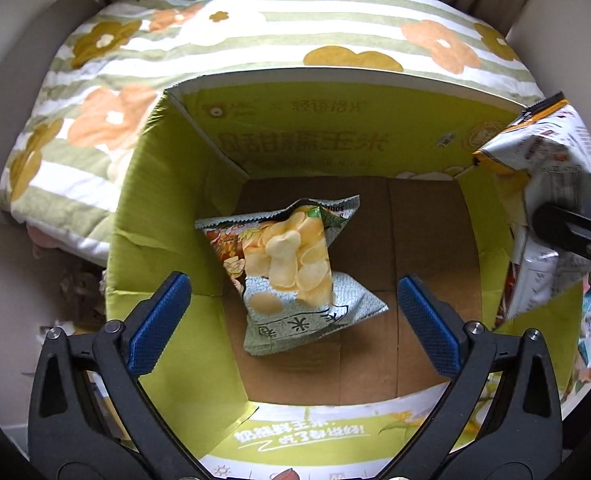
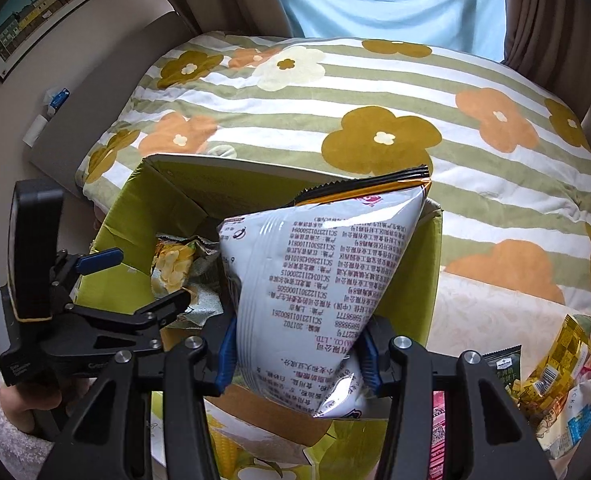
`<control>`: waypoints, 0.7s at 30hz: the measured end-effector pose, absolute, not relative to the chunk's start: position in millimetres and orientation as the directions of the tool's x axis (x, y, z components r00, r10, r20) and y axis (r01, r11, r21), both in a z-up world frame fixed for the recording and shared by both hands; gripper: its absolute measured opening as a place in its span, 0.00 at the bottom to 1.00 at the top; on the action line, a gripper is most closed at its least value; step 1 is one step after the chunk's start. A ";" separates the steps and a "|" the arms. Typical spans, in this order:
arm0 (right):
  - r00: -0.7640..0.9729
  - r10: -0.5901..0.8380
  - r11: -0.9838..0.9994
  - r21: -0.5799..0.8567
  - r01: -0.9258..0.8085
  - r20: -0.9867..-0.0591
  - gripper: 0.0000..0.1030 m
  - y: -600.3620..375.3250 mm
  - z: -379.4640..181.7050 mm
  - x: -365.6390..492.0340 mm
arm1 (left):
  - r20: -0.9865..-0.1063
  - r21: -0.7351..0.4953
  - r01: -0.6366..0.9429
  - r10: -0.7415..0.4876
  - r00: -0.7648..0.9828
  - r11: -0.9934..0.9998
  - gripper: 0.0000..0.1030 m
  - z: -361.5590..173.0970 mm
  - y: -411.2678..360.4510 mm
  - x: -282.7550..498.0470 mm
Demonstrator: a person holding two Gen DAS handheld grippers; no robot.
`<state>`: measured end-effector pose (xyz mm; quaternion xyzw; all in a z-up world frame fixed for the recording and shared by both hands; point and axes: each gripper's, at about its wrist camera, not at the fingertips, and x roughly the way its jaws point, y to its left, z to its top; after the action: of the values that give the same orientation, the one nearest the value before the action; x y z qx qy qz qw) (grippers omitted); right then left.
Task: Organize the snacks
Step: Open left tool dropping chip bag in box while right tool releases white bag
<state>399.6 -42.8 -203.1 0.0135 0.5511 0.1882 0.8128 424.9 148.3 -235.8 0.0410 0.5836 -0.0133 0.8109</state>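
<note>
A green cardboard box [image 1: 167, 240] stands open against a bed. A grey-green chip bag [image 1: 291, 272] lies on its brown floor; it also shows in the right wrist view [image 2: 175, 268]. My left gripper [image 1: 293, 324] is open and empty, hovering above that bag. My right gripper [image 2: 295, 354] is shut on a white snack bag [image 2: 323, 272] with an orange and black top, held over the box's right side. That bag shows at the right edge of the left wrist view [image 1: 551, 168]. The left gripper appears at the left of the right wrist view [image 2: 143, 284].
A flowered striped quilt [image 2: 375, 92] covers the bed behind the box. Several more snack packets [image 2: 551, 372] lie to the right of the box. A framed picture [image 2: 47, 8] hangs on the wall at the upper left.
</note>
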 end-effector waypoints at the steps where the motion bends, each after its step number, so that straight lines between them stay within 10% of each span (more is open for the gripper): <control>1: 0.315 0.320 0.929 0.230 -0.290 -0.893 0.44 -41.9 -205.2 399.4 | -0.947 0.050 0.074 0.023 0.320 0.996 1.00 -233.6 149.1 422.1; 8: 0.268 0.344 0.918 0.263 -0.296 -0.900 0.46 -29.0 -217.7 404.3 | -0.937 0.038 0.079 0.009 0.348 0.996 1.00 -218.1 158.1 399.8; 10: 0.264 0.326 0.925 0.249 -0.285 -0.908 0.57 -26.2 -222.4 406.4 | -0.935 0.043 0.076 0.013 0.355 0.996 1.00 -214.9 159.4 394.6; 12: 0.277 0.307 0.932 0.230 -0.278 -0.910 0.96 -24.9 -227.1 407.8 | -0.933 0.045 0.073 0.016 0.359 0.996 1.00 -211.6 161.9 390.4; 13: 0.287 0.306 0.933 0.227 -0.278 -0.908 1.00 -25.1 -228.2 407.0 | -0.933 0.044 0.070 0.015 0.360 0.997 1.00 -210.5 163.2 388.0; 21: 0.324 0.289 0.939 0.201 -0.280 -0.901 1.00 -28.1 -223.0 388.5 | -0.928 0.035 0.056 0.012 0.371 0.998 1.00 -204.1 170.7 371.3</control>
<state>388.5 -28.1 -223.0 0.0041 0.5544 0.1749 0.8137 371.3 170.7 -204.1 0.0305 0.5604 -0.0135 0.8275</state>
